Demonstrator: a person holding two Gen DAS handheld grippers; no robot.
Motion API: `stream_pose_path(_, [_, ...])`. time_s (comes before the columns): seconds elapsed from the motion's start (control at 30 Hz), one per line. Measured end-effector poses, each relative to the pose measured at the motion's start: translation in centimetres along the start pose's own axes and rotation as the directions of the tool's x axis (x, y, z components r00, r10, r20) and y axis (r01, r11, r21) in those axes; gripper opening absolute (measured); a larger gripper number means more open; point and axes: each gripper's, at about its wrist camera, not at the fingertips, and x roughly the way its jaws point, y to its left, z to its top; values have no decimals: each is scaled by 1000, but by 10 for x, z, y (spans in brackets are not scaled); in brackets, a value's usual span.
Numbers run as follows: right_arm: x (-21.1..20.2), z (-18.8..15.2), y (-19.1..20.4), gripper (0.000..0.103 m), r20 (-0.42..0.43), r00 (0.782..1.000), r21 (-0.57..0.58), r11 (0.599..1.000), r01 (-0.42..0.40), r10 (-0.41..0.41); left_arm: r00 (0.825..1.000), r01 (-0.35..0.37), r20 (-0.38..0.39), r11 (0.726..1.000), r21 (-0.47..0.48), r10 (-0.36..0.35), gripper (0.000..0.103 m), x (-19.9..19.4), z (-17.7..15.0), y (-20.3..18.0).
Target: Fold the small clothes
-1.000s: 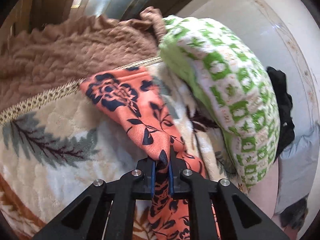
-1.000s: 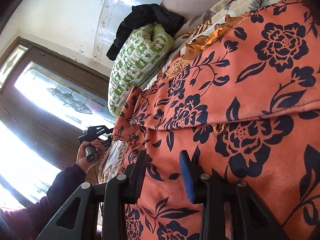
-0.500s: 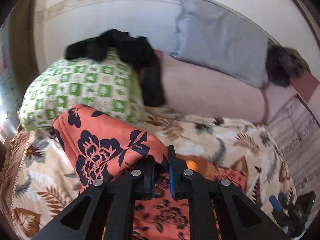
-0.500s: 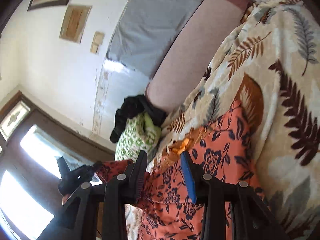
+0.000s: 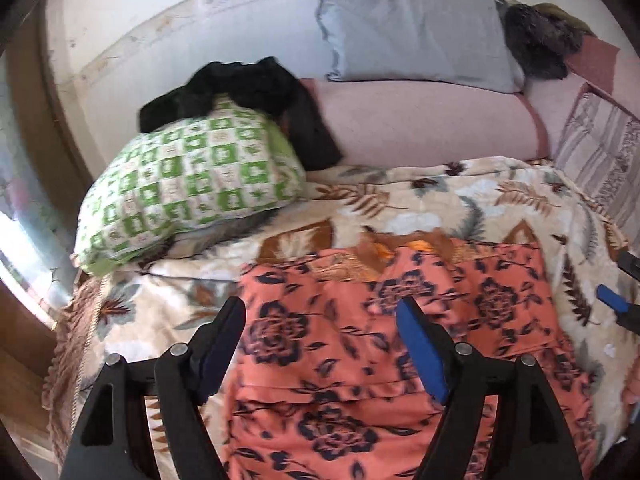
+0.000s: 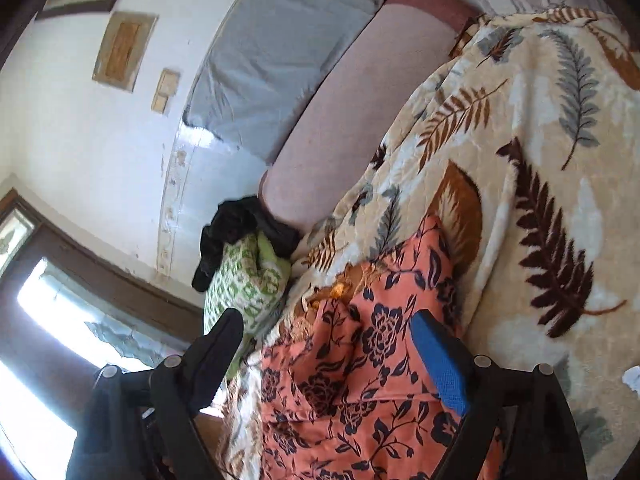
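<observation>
An orange garment with dark blue flowers (image 5: 400, 340) lies flat and folded on the leaf-patterned blanket (image 5: 460, 200). My left gripper (image 5: 320, 312) hovers over the garment's left part. Its jaws are opening wide, and the cloth lies below them, free of the pads. In the right wrist view the same garment (image 6: 380, 360) stretches away under my right gripper (image 6: 326, 324). Its jaws are opening too, with nothing pinched between the blue pad and the black finger. The right gripper's fingertips (image 5: 612, 298) peek in at the right edge of the left wrist view, beside the garment.
A green checked pillow (image 5: 192, 184) with black clothing (image 5: 240, 88) on it sits at the blanket's far left. A pink bolster (image 5: 420, 120) and a grey pillow (image 5: 412, 28) line the wall behind. A bright window (image 6: 48, 320) is off to the left.
The left gripper carried a pinched fold of the garment across, then let it go. Both grippers' jaws opened wide. The garment now lies flat on the blanket.
</observation>
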Motion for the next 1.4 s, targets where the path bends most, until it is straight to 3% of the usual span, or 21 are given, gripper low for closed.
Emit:
stream_pose_path(0.07, [24,-22,19,87,-61,994,-131,988,78,-87,992,-123,-7,992,-35,123,78,18,-22,22])
stream_pose_path(0.13, [51,-47,44,86,-81,975,-305,937,172,-205,978,-200,-77,976,-83,194,78,46,-39,41])
stream_pose_path(0.2, [78,-70,74,86,-81,952,-468,854,226,-296,971,-218,-131,964,-153,199,78,69,-51,60])
stream_pose_path(0.27, [111,-88,106,87,-60,917,-631,726,271,-395,973,-211,-139,953,-219,183,78,84,-60,75])
stream_pose_path(0.33, [150,-105,134,87,1,856,-788,527,319,-517,976,-193,-148,950,-246,160,78,97,-67,84])
stream_pose_path(0.4, [194,-118,147,87,40,778,-882,343,322,-627,969,-202,-185,954,-221,162,78,111,-63,87])
stream_pose_path(0.5, [258,-129,138,87,35,625,-942,182,280,-780,964,-212,-208,953,-218,167,78,125,-64,94])
stream_pose_path(0.53, [275,-131,134,85,59,587,-954,127,272,-808,959,-207,-239,953,-221,153,78,131,-66,96])
stream_pose_path(0.6, [297,-128,128,85,156,539,-951,21,308,-828,951,-198,-277,961,-193,140,78,143,-71,95])
stream_pose_path(0.63, [300,-121,127,73,176,525,-941,14,338,-832,942,-221,-294,959,-176,163,77,147,-75,95])
stream_pose_path(0.67, [298,-109,125,53,172,523,-924,48,380,-835,932,-242,-317,954,-174,179,76,150,-78,97])
stream_pose_path(0.8, [226,-28,97,48,108,545,-650,356,672,-831,923,-240,-354,943,-231,149,74,148,-85,110])
stream_pose_path(0.87, [166,-5,62,48,88,533,-489,430,759,-841,920,-251,-358,939,-235,156,74,146,-87,112])
stream_pose_path(0.93, [113,-2,27,49,52,522,-357,472,806,-852,919,-254,-360,939,-232,160,74,143,-87,111])
stream_pose_path(0.97, [91,-4,12,51,21,544,-305,513,802,-839,921,-255,-354,939,-230,163,74,141,-87,110])
stream_pose_path(1.03, [60,-12,-8,51,-47,643,-217,636,740,-764,924,-257,-342,940,-226,170,74,137,-86,109])
stream_pose_path(1.07, [52,-16,-10,51,-50,675,-196,670,716,-736,928,-259,-329,938,-229,175,74,134,-85,109])
stream_pose_path(1.17, [46,-25,11,51,23,758,-259,728,634,-652,954,-246,-236,936,-252,187,74,116,-76,108])
stream_pose_path(1.23, [67,-23,28,51,2,813,-312,773,553,-582,969,-224,-160,941,-252,187,74,105,-70,103])
stream_pose_path(1.33, [98,-26,37,51,-29,846,-362,795,487,-532,980,-181,-113,963,-199,161,74,105,-64,87])
stream_pose_path(1.4, [122,-28,25,51,-67,833,-371,789,490,-549,970,-201,-166,970,-137,177,74,119,-68,74])
